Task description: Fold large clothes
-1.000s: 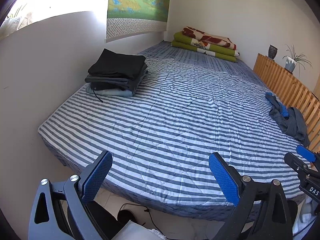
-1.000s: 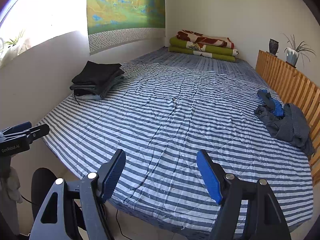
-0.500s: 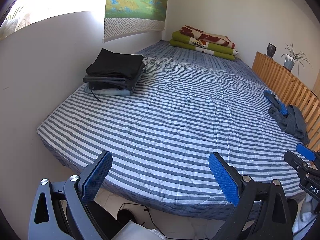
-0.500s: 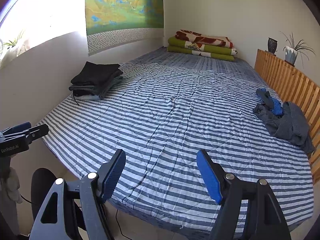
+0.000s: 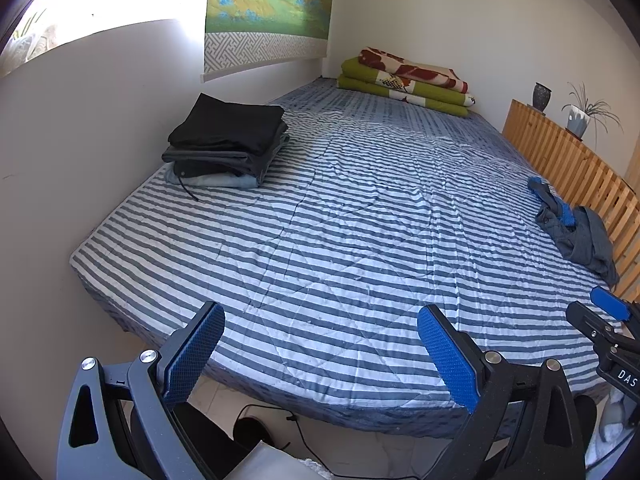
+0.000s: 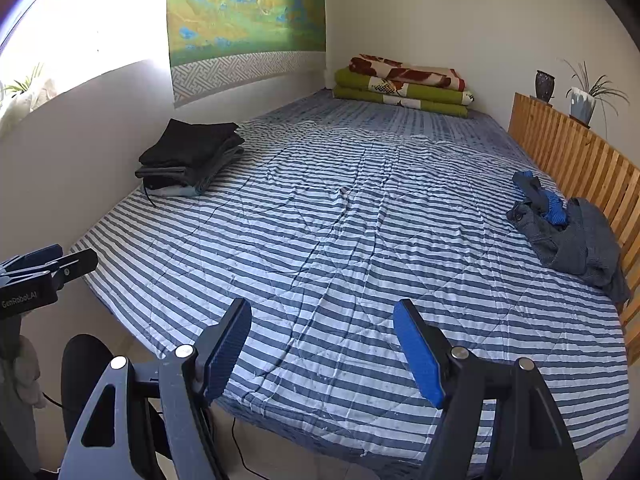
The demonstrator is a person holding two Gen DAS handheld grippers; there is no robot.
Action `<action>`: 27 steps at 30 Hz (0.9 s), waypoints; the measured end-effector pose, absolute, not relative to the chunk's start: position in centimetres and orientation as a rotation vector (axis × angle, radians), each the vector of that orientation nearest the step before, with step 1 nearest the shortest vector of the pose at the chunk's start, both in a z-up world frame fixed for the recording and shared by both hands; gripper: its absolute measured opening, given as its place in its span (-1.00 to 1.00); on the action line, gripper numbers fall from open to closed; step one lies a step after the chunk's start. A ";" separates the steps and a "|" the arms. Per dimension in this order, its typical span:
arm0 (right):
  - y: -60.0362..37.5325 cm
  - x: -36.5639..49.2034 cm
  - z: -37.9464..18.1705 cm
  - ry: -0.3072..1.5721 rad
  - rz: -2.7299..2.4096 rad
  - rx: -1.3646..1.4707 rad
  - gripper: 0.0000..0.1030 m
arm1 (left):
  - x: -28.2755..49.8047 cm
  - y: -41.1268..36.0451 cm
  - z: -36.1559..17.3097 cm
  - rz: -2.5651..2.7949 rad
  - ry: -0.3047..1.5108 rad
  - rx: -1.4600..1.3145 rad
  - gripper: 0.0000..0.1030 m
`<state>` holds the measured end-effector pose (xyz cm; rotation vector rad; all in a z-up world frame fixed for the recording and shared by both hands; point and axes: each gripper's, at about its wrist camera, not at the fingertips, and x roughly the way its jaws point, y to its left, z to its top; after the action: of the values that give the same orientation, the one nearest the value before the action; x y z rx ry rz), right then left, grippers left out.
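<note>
at the far left, against the white wall, a stack of folded clothes (image 5: 226, 144) sat on the striped bedspread (image 5: 340, 240), a black garment on top, grey ones under it and a pale blue one at the bottom, with a thin dark cord trailing from the pile toward the bed's near edge. above it on the wall hung a green and yellow landscape scroll (image 5: 268, 8). the left gripper (image 5: 320, 354) was poised over the near edge of the bed, its blue-padded jaws spread wide with nothing between them but the view of the stripes below. in the right wrist view the right gripper (image 6: 322, 350) was likewise held over the near edge, jaws released and apart, grasping nothing. in the middle the bedspread lay wrinkled and bare. at the far end, in the corner, folded green and red-patterned blankets (image 5: 408, 82) were stacked. on the right, just beside the slatted wooden rail (image 6: 580, 164), lay the unfolded clothes (image 6: 568, 236): a crumpled grey garment tangled with a bright blue piece, well apart from both grippers. on top of the rail stood a dark vase (image 6: 545, 85) and a potted plant (image 6: 584, 100).
</note>
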<state>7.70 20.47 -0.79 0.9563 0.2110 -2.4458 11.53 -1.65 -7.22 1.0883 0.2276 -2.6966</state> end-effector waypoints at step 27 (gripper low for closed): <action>20.1 7.2 -1.8 0.208 -2.435 0.992 0.35 | 10.7 -1.7 -7.9 -2.695 0.232 1.110 0.92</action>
<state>7.22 20.13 -1.77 0.9917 0.2082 -2.4349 10.70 -1.74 -7.86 1.1099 0.2317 -2.6945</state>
